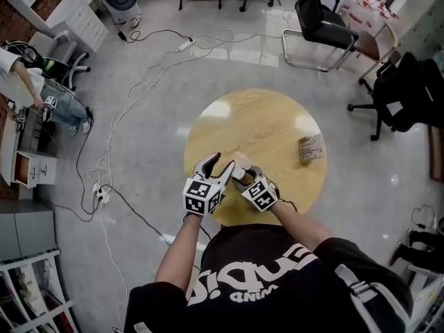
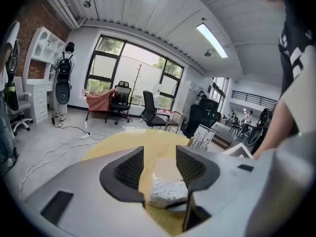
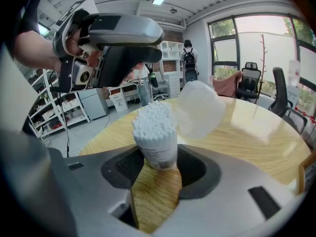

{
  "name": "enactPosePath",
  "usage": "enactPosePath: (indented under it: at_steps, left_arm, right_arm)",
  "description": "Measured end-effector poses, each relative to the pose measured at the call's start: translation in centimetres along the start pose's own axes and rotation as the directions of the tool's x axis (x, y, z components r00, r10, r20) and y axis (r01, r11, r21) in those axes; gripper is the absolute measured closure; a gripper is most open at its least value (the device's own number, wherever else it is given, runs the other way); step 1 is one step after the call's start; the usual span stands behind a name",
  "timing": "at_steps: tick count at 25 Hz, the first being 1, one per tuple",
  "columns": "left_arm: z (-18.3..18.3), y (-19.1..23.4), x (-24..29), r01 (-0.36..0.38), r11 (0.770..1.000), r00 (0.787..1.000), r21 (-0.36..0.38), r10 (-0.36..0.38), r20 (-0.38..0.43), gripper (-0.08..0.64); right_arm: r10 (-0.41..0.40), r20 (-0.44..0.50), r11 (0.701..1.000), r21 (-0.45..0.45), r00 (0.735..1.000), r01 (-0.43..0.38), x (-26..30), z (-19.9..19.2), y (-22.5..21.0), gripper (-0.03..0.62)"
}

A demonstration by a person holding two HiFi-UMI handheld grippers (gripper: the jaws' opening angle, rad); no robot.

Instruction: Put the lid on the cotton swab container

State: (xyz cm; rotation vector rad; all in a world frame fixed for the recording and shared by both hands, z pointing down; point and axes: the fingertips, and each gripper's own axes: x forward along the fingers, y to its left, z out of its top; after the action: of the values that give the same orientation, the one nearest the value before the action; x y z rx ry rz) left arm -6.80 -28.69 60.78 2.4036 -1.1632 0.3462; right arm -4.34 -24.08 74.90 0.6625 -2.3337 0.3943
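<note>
The cotton swab container [image 3: 157,144] is a small clear tub packed with white swabs. It stands upright on the round wooden table [image 1: 267,123], and my right gripper [image 3: 157,164] is shut on its base. The translucent white lid [image 3: 201,107] lies tilted just behind the container, beside the swab tips. My left gripper [image 1: 217,166] hovers over the container from the left with its jaws apart. In the left gripper view the swabs [image 2: 168,191] and the lid [image 2: 165,168] show between and beyond the jaws of the left gripper [image 2: 160,167], with a gap at the left pad. In the head view the lid [image 1: 241,161] sits past both grippers.
A small printed box [image 1: 311,149] stands near the table's right edge. Cables [image 1: 132,82] run over the floor to the left. Office chairs [image 1: 322,23] stand beyond the table, and a person [image 1: 24,82] is at far left. Shelving [image 1: 31,290] is at lower left.
</note>
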Motion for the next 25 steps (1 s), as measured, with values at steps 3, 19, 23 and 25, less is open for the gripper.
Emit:
enactPosePath:
  at_steps: [3, 19, 23, 25]
  left_arm:
    - [-1.2, 0.6, 1.2, 0.014, 1.0, 0.999, 0.008, -0.014, -0.045, 0.365]
    - [-1.5, 2.3, 6.0, 0.052, 0.999, 0.994, -0.001, -0.052, -0.094, 0.365]
    - [-1.7, 2.4, 7.1, 0.058, 0.998, 0.992, 0.002, -0.057, -0.113, 0.365]
    - [-1.9, 2.4, 7.4, 0.058, 0.998, 0.99, 0.007, -0.057, -0.126, 0.365]
  right_arm:
    - [-0.009, -0.002, 1.0, -0.017, 1.0, 0.009, 0.3, 0.0, 0.2, 0.388]
    - [-0.026, -0.019, 0.999, -0.031, 0.999, 0.025, 0.5, 0.1, 0.5, 0.391]
    - [-0.026, -0.021, 0.999, -0.034, 0.999, 0.025, 0.4, 0.0, 0.3, 0.391]
    - [-0.026, -0.023, 0.999, -0.035, 0.999, 0.025, 0.4, -0.2, 0.1, 0.393]
